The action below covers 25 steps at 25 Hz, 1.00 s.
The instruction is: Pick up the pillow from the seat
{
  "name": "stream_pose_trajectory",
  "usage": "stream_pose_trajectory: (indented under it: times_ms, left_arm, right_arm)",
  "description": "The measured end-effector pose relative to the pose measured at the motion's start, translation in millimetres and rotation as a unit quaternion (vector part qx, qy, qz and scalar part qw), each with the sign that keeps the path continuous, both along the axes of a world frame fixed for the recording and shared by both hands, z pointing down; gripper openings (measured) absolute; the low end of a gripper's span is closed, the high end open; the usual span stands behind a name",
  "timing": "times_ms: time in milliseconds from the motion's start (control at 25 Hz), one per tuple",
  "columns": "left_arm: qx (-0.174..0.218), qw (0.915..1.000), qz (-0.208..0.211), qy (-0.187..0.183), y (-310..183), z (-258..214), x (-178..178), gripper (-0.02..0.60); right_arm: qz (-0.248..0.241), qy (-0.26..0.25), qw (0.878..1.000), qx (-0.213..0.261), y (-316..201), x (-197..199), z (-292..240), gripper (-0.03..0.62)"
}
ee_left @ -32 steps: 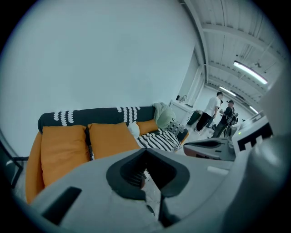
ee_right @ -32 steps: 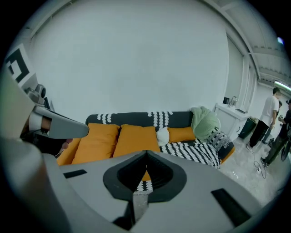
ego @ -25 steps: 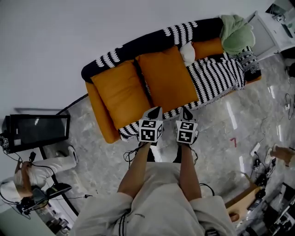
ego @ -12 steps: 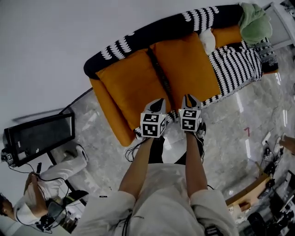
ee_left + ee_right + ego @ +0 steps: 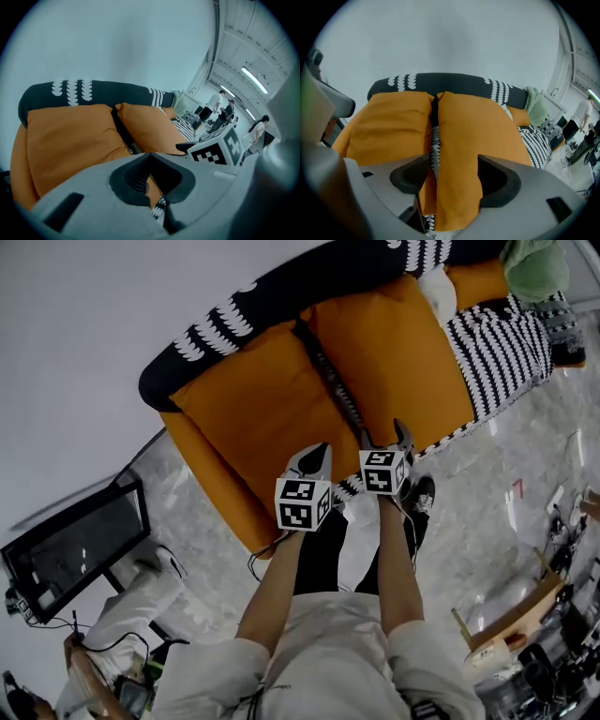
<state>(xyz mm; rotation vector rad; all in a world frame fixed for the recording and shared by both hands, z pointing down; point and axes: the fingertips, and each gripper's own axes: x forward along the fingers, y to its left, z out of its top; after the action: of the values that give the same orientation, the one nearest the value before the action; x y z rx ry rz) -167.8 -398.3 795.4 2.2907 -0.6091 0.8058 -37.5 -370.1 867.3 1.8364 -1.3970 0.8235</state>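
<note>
Two orange pillows lie side by side on the sofa seat, the left pillow (image 5: 248,413) (image 5: 70,140) (image 5: 386,126) and the right pillow (image 5: 394,357) (image 5: 145,129) (image 5: 473,136). A black and white patterned throw (image 5: 234,310) covers the sofa back and shows in the gap between them. My right gripper (image 5: 382,434) (image 5: 452,164) is at the seat's front edge; its jaws are opening, with the right pillow's near corner between them. My left gripper (image 5: 317,454) (image 5: 150,157) hovers beside it over the front edge, jaws shut and holding nothing.
A striped blanket (image 5: 497,334), a small white cushion (image 5: 438,287) and a green cloth (image 5: 534,263) lie at the sofa's right end. A black screen (image 5: 75,545) and a seated person (image 5: 131,601) are at the lower left. Wooden furniture (image 5: 506,615) stands at the right on the marble floor.
The sofa has drawn closer in the head view. Both grippers have reached the seat's front edge. The right gripper's jaws have spread apart.
</note>
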Motion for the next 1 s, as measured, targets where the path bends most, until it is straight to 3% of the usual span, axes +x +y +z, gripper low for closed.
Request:
stream_pose_trajectory:
  times_ms: [200,400,520,720,840,1000]
  left_arm:
    - [-0.013,0.9999,0.006,-0.009,-8.3,40.4,-6.6,0.008]
    - [-0.017,0.9998,0.007,-0.007,-18.6,61.1,-4.6,0.008]
    - [-0.022,0.9996,0.016,-0.008,-19.5,76.9,-2.1,0.008]
    - [-0.026,0.9992,0.022,-0.020,-23.0,93.3,-5.6,0.009]
    - [-0.027,0.9993,0.013,-0.022,-27.0,89.8,-11.9,0.009]
    - [-0.033,0.9991,0.008,-0.027,-19.2,75.6,-17.3,0.008]
  right_arm:
    - [-0.006,0.075,0.996,-0.040,-11.7,11.9,38.5,0.360]
    - [-0.027,0.166,0.980,-0.109,-20.0,17.5,76.5,0.466]
    - [0.002,0.194,0.972,-0.129,-22.8,31.0,108.8,0.468]
    - [0.060,0.240,0.962,-0.115,-26.4,53.8,119.6,0.465]
    - [0.062,0.226,0.966,-0.105,-28.1,55.3,111.1,0.448]
    - [0.067,0.194,0.973,-0.105,-26.9,58.9,94.3,0.369]
